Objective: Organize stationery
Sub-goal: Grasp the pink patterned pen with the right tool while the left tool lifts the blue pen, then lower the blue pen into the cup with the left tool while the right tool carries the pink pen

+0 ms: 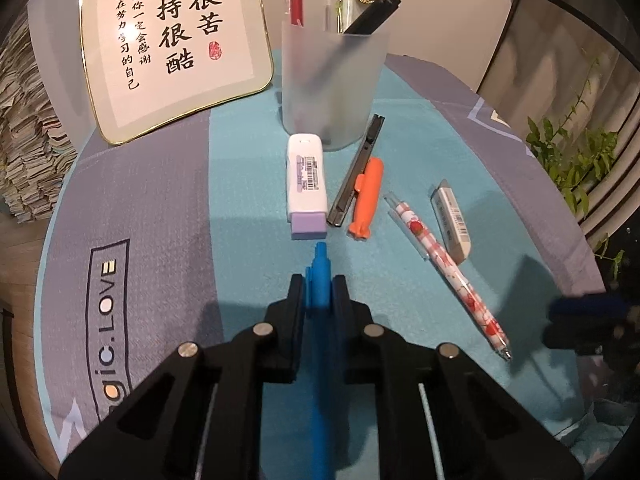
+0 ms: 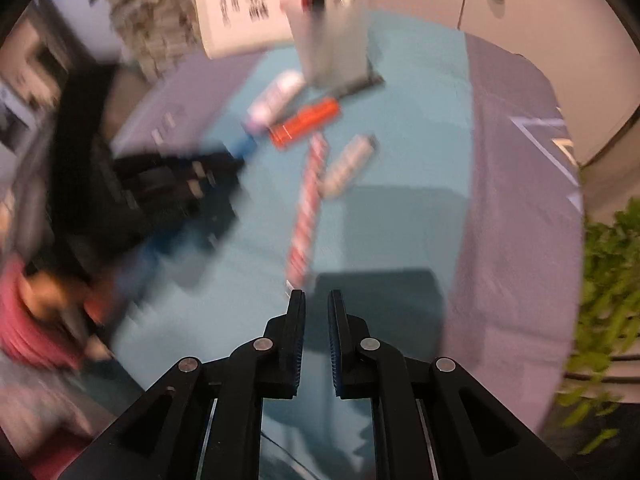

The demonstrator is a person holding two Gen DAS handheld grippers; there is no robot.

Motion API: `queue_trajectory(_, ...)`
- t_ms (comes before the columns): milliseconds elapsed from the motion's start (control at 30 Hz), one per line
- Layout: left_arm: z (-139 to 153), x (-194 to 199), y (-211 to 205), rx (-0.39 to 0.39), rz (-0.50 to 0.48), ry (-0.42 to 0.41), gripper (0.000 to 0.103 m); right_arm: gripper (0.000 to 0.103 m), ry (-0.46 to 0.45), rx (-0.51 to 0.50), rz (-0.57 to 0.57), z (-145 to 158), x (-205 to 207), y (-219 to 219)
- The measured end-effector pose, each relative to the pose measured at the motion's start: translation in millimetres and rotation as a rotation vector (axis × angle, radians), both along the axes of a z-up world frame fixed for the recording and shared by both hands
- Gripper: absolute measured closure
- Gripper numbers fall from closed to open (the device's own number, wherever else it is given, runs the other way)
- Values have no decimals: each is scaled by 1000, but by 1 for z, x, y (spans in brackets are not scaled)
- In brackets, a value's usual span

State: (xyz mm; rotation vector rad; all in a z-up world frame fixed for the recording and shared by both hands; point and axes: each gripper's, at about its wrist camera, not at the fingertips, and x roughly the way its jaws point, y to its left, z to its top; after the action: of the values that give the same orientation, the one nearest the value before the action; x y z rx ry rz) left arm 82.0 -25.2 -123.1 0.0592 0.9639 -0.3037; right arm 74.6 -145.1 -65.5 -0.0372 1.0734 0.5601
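While your left gripper (image 1: pixel 319 292) clamps the bright blue plastic pen (image 1: pixel 320 276) above the teal cloth (image 1: pixel 248 208), near the frosted plastic pen cup (image 1: pixel 332 92), your right gripper (image 2: pixel 316 300) is clenched empty.

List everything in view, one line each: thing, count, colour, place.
pen holder: 1, frosted white, back centre, holding pens
framed calligraphy: 1, gold-rimmed, back left
correction tape: 1, white and purple, before the holder
utility knife: 1, grey-black, right of the tape
orange pen-like item: 1, beside the knife
strawberry pen: 1, red-white, right
eraser: 1, white, far right
tablecloth: 1, teal and lilac
left hand-held gripper: 1, black, shut on blue pen
right hand-held gripper: 1, black, shut, holding nothing
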Motion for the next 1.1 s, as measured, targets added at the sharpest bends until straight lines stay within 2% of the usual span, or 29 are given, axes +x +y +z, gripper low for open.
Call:
queue_trajectory(100,6,-6,7,-11,5,-11,92,92,-32,43,17,14,14,21)
queue_trajectory(267,26,-19,24,-38,21,-54,92,78,-94,-139,-6,15,51,60)
queue_trajectory(367,37,-25,34,-53,35,-81,92,77,-96,-192,-1,10,66,67)
queue_trajectory(533,49,-29,41,-52,58,-130,92,77,-47,-184,4,5,78,67)
queue_trajectory(733,59,-31,41,-67,53,-158,92,77,-9,-191,-15,-16,101,79)
queue_trajectory(833,63,-31,41,-66,50,-170,92,78,-16,-150,-26,-15,102,77)
queue_trajectory(867,64,-30,41,-63,51,-175,92,88,-21,-151,-31,-16,101,77)
queue_trajectory(967,67,-30,42,-57,54,-185,92,89,-30,-141,-10,-15,96,78)
queue_trajectory(1100,73,-31,42,-53,56,-204,92,89,-59,-67,-1,-3,82,69)
